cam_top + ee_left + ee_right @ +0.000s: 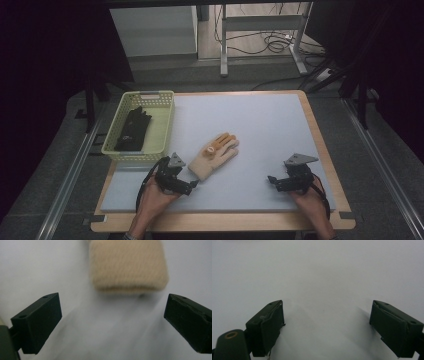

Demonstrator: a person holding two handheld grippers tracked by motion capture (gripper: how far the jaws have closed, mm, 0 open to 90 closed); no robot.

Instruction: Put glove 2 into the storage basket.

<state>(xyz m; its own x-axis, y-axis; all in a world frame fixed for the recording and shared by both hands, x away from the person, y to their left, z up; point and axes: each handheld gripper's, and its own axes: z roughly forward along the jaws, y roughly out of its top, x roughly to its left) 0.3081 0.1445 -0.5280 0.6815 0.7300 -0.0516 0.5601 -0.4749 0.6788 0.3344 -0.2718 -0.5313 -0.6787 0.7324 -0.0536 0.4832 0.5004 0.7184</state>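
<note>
Two gloves: one tan glove (214, 154) lay flat on the bench (260, 130), fingers pointing away from the person; one black glove (133, 129) lay inside the basket (162, 131).
Baskets: one, pale yellow-green, at the left edge of the bench, well apart from the right side.
Hand-held grippers: two, one in each hand.
Left hand-held gripper (192, 184): jaws stood wide apart and held nothing; it was just beside the cuff of the tan glove, and in the left gripper view the cuff (128, 266) lay straight ahead between the jaws, not yet touched.
Why so placed: the cuff was the nearest edge of the glove, so it seemed the easiest part to pinch; the left side was also closer to the basket.
Right hand-held gripper (272, 179): jaws also wide apart and empty, low over bare bench, well apart from the tan glove; it seemed to wait.
Step in hand, as I judge: the reach for the tan glove, probably to join the black one in the basket.
</note>
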